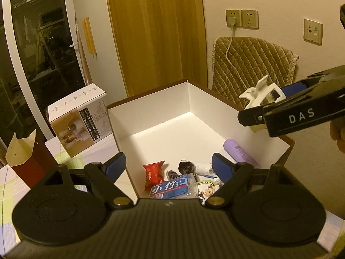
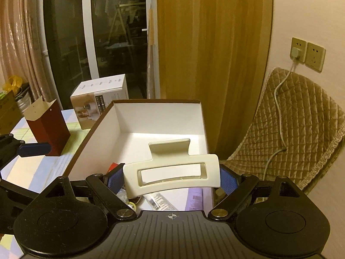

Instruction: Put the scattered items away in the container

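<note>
While my right tongs [image 2: 171, 179] clamp the white hair clip [image 2: 172, 172] by its ends, long axis across the pads, it hangs over the box [image 2: 159, 118], straight above the floor. Left tongs [image 1: 169, 166] wide open, empty, over the near rim.

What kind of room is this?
Probably a room in a home: a long curtain beside a glass door, wall sockets with a charger plugged in, and a quilted chair.

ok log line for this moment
right gripper: shut on white hair clip | above box | left gripper: open, empty
</note>
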Available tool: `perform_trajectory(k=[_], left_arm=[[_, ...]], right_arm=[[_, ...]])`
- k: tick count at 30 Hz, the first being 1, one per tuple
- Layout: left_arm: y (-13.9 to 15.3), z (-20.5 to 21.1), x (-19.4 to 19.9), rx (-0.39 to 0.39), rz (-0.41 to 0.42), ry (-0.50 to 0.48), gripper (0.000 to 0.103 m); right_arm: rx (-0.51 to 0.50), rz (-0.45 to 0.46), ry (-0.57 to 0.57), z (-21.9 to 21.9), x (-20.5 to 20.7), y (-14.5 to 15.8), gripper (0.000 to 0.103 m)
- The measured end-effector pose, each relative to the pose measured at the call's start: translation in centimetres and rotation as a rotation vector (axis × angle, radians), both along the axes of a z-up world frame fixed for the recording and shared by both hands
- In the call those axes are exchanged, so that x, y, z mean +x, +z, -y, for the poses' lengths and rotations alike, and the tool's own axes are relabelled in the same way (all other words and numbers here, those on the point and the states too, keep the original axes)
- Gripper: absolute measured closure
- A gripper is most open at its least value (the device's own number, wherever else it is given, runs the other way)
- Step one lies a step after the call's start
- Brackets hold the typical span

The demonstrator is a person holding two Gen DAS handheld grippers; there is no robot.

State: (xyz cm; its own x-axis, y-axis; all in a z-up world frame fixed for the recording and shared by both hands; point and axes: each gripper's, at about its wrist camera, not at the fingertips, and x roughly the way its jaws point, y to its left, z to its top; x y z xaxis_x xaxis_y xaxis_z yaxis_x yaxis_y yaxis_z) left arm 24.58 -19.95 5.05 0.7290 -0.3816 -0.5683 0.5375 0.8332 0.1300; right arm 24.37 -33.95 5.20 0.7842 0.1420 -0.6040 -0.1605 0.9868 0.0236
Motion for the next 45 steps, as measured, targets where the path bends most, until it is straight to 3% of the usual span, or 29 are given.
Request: perform_trajectory(k=[16,19,28,37,45], left_arm=[[-0.1,-0.9,-0.6,0.001,-0.006,0.009,0.014],[-0.2,-1.0,-0.6,0.001,-0.007,0.009,0.014],[-0.2,-1.5,-1.2,0.002,-0.010,0.019,0.012],[1.0,-1.8,-2.4,-0.021,-0.015,0.033,0.010],[2.8,-1.6,-4.8,-0.048,-0.046,0.075,0.003]], right_arm=[[0.057,-0.042,-0.019,-0.3,1.3,-1.2,0.012],[0.072,-0.024,-0.036,0.0,1.1,-1.1,0.000],[0.087,0.021,-0.053,0.6,0.6,0.6,0.000],[0.080,0.020,-0.069,1.2,-1.2,2.3,0.000],[0.070,-0.056,-0.060,1.0,-4.4,2.9,0.000]])
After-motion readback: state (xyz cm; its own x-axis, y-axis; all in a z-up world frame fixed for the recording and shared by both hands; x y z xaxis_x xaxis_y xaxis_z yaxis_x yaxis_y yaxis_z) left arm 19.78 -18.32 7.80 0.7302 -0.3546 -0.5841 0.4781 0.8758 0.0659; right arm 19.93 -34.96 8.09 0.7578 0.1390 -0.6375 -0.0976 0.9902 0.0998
